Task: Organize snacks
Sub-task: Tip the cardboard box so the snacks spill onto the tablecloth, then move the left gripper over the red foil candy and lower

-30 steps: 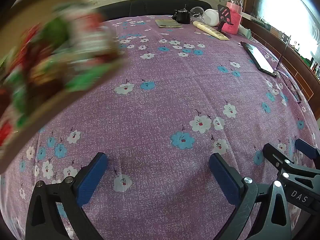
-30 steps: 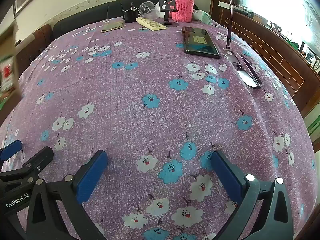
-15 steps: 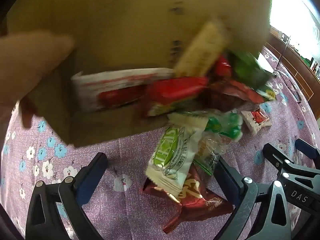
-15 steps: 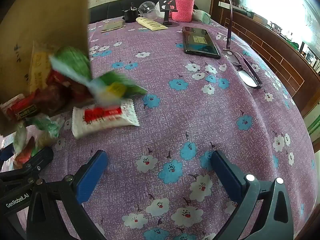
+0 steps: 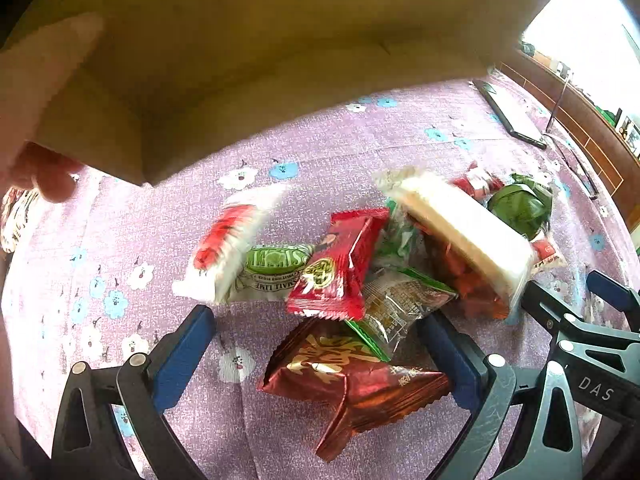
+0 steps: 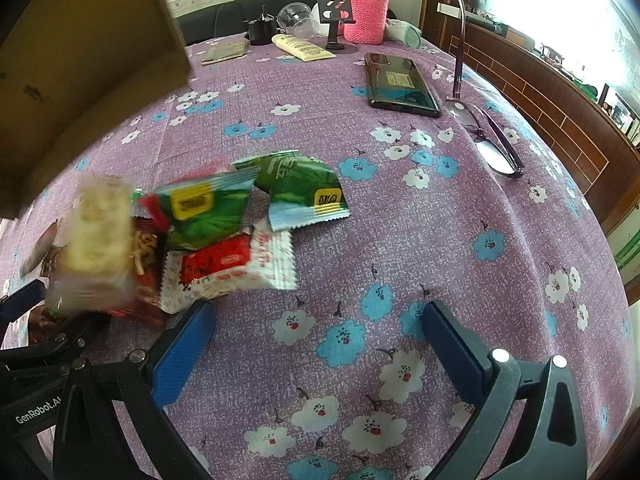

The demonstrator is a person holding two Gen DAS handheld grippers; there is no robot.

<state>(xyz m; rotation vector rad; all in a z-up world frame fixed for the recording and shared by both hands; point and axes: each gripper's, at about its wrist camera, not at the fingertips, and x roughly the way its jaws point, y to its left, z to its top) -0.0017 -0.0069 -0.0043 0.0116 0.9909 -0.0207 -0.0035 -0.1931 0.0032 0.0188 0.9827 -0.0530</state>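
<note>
A pile of wrapped snacks lies on the purple flowered cloth (image 6: pixel 400 240). In the left wrist view a red packet (image 5: pixel 340 264), a dark red foil bag (image 5: pixel 352 384), a white-and-red packet (image 5: pixel 228 248) and a blurred pale bar (image 5: pixel 464 232) sit just ahead of my open, empty left gripper (image 5: pixel 320 356). In the right wrist view green packets (image 6: pixel 304 188) and a white-red packet (image 6: pixel 232 268) lie left of my open, empty right gripper (image 6: pixel 316 344). A cardboard box (image 5: pixel 240 60), held tilted by a bare hand (image 5: pixel 36 112), hangs above the pile.
At the far end stand a phone (image 6: pixel 400 80), glasses (image 6: pixel 492 140), a pink-sleeved bottle (image 6: pixel 366 8), a phone stand (image 6: pixel 334 8), a tube (image 6: pixel 302 48) and a black cup (image 6: pixel 262 30). A wooden ledge (image 6: pixel 560 92) runs along the right.
The box was tipped over the table and the snacks spilled out onto the cloth. The box has lifted higher; the pale bar is still falling. Both grippers stayed still.
</note>
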